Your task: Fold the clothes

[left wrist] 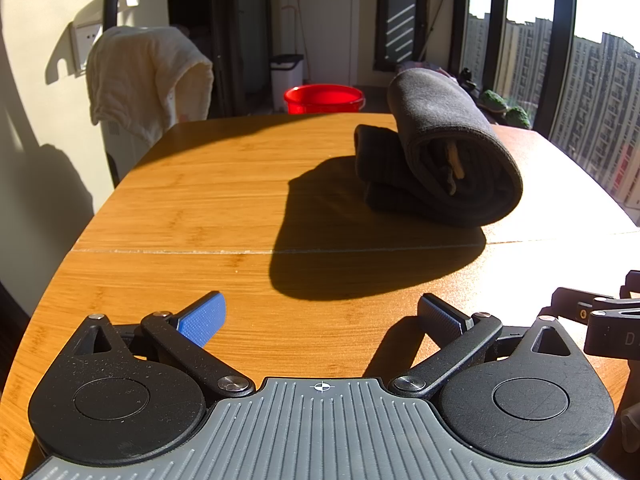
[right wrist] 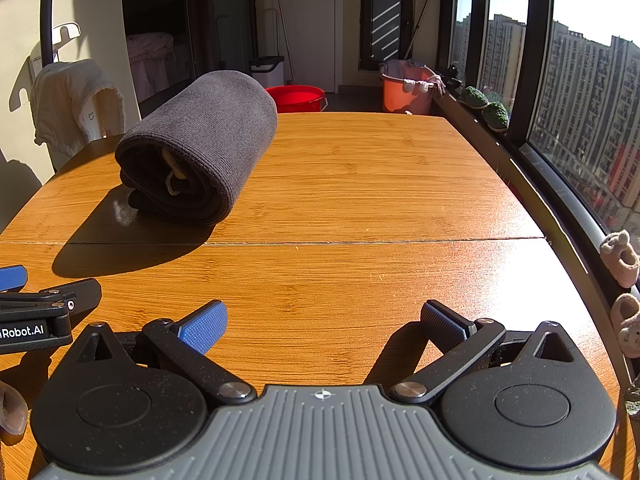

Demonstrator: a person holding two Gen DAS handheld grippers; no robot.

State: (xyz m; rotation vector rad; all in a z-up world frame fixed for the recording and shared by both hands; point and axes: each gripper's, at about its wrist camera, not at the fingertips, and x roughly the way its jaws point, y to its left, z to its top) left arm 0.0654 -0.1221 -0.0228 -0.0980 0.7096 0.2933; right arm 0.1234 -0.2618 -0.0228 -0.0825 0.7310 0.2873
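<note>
On the table (right wrist: 360, 184), a rolled dark garment (right wrist: 200, 144) lies near both spread grippers.

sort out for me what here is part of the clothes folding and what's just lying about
Part of the job:
- dark grey rolled garment
- wooden table it lies on
- left tongs, open, empty
- right tongs, open, empty

Just lying about:
- red basin
- orange bucket
- cream towel draped by the wall
- white bin
- pink slippers on the sill
</note>
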